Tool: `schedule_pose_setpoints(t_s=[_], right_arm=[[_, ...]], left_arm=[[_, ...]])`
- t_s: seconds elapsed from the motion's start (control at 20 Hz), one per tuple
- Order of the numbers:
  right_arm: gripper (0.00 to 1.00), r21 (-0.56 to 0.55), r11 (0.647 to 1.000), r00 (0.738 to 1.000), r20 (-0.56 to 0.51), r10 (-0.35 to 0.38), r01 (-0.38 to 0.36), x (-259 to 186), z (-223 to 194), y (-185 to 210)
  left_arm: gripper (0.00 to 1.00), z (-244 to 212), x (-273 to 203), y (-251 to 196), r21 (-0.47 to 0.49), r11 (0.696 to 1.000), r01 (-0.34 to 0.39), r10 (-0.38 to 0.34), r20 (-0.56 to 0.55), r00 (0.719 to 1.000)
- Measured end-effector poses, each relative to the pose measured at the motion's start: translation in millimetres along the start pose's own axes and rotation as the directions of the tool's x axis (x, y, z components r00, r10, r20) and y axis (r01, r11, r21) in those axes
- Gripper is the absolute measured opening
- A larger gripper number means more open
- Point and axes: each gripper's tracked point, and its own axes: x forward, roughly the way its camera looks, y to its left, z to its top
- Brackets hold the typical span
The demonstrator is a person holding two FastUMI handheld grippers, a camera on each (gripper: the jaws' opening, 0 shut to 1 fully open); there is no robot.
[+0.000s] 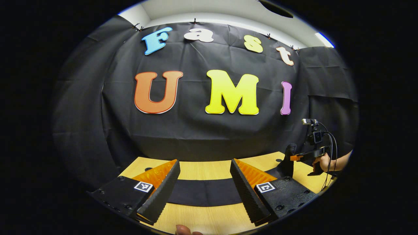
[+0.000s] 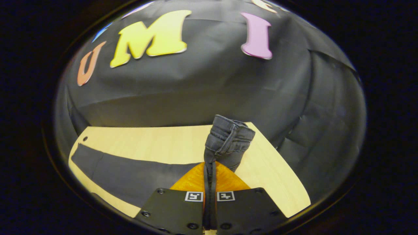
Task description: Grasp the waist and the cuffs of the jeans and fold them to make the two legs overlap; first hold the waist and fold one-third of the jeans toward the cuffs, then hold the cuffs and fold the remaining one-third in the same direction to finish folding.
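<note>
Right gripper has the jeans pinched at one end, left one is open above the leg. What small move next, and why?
Probably lower the left gripper onto the flat part of the jeans and close. The right gripper is already shut on a bunched, seamed end, lifted off the table, while the rest of the jeans lies flat and ungripped between the left gripper's open fingers. Both ends need holding before any fold.

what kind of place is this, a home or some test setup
Likely a staged recording booth, not a home: black cloth wall behind a bare wooden table, dark jeans laid on it, and a handheld right gripper shut on one end of the jeans.
</note>
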Motion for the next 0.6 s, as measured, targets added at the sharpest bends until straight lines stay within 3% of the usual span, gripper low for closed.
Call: schedule_pose_setpoints(t_s=[0.2, 0.6], right_arm=[[0.01, -0.065, 0.995, 0.997, 0.022, 0.072, -0.071, -15.3, 7.0, 14.0], [0.01, -0.071, 0.975, 0.977, 0.012, 0.214, -0.213, -26.8, 17.7, 18.7]], left_arm=[[0.99, -3.5, -4.9, 12.1, -0.002, 0.999, -0.035, 0.035, -0.012, 0.999], [0.99, -13.2, -11.6, 36.2, -0.022, 0.994, -0.103, 0.103, -0.037, 0.994]])
